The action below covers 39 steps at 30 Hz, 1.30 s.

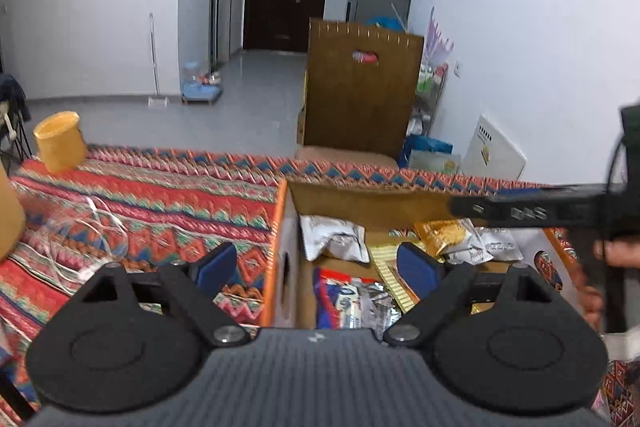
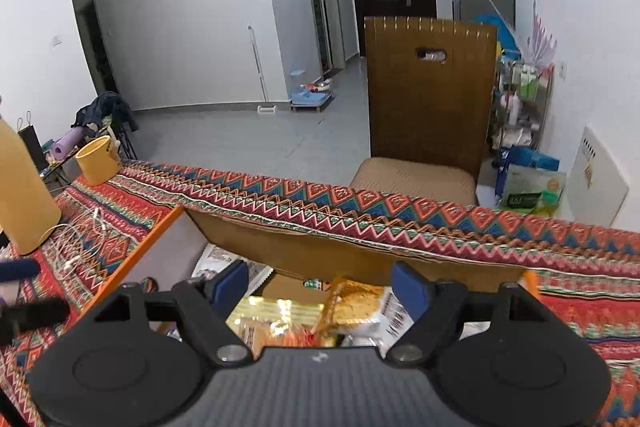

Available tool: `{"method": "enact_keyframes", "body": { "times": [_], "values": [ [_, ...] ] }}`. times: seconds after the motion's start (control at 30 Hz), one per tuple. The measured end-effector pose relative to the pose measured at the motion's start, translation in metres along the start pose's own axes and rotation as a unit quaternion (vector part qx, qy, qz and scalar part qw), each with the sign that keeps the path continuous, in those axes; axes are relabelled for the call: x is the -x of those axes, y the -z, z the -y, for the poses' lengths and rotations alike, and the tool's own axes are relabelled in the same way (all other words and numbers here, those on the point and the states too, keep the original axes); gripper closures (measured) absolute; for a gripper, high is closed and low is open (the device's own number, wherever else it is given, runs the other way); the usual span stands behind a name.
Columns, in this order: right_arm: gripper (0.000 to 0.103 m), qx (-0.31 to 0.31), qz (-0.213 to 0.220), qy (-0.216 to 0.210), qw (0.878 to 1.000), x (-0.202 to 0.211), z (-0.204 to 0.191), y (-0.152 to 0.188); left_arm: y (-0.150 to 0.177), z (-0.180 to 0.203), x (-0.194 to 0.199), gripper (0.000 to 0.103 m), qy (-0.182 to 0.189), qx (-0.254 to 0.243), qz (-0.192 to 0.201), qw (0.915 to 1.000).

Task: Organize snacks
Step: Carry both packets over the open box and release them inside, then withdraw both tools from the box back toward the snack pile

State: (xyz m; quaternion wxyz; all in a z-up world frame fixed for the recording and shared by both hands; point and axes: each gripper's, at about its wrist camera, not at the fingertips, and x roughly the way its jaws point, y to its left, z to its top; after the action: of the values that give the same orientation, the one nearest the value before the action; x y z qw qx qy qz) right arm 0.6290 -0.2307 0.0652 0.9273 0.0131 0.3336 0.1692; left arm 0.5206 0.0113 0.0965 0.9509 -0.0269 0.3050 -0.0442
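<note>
An open cardboard box (image 1: 280, 227) with an orange rim sits on the patterned tablecloth and holds several snack packets: a white-silver one (image 1: 334, 239), a blue-red one (image 1: 348, 301), a gold one (image 1: 442, 233). My left gripper (image 1: 316, 267) is open and empty, straddling the box's left wall. My right gripper (image 2: 322, 287) is open and empty above the same box (image 2: 320, 255), over an orange-and-white packet (image 2: 360, 307) and a gold packet (image 2: 272, 315). The right gripper also shows in the left wrist view (image 1: 520, 213), reaching in from the right.
A yellow cup (image 1: 60, 141) stands at the table's far left corner, a tall tan container (image 2: 20, 195) nearer left. White cables (image 1: 84, 235) lie on the cloth left of the box. A wooden chair (image 2: 430, 99) stands behind the table.
</note>
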Motion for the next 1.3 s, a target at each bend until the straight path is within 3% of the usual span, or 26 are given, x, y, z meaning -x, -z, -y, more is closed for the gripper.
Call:
{"method": "enact_keyframes", "body": {
  "times": [0.37,0.43,0.6,0.67,0.9,1.0,1.17,1.3],
  "values": [
    [0.015,0.041,0.050,0.060,0.996,0.155,0.001,0.028,0.004,0.011,0.126,0.003,0.053,-0.067,0.084,0.9928],
    [0.012,0.047,0.063,0.070,0.994,0.189,-0.001,0.040,0.010,0.009,0.147,0.003,0.047,-0.069,0.088,0.9926],
    [0.007,0.061,0.100,0.076,0.990,0.269,-0.011,0.087,0.042,0.002,0.205,0.002,0.026,-0.069,0.124,0.9896],
    [0.000,0.056,0.114,0.070,0.989,0.294,-0.015,0.110,0.059,0.002,0.227,0.002,0.019,-0.070,0.135,0.9882],
    [0.000,0.044,0.158,0.060,0.985,0.365,-0.041,0.205,0.132,0.000,0.295,0.000,0.025,-0.058,0.171,0.9833],
    [0.000,0.032,0.171,0.070,0.982,0.382,-0.054,0.249,0.172,-0.002,0.306,0.000,0.032,-0.048,0.151,0.9868],
    [0.000,-0.008,0.166,0.131,0.977,0.393,-0.074,0.328,0.242,-0.004,0.301,0.000,0.051,-0.042,0.090,0.9937],
    [0.000,-0.055,0.158,0.133,0.977,0.388,-0.080,0.374,0.277,-0.001,0.293,0.000,0.043,-0.058,0.056,0.9959]
  ]
}}
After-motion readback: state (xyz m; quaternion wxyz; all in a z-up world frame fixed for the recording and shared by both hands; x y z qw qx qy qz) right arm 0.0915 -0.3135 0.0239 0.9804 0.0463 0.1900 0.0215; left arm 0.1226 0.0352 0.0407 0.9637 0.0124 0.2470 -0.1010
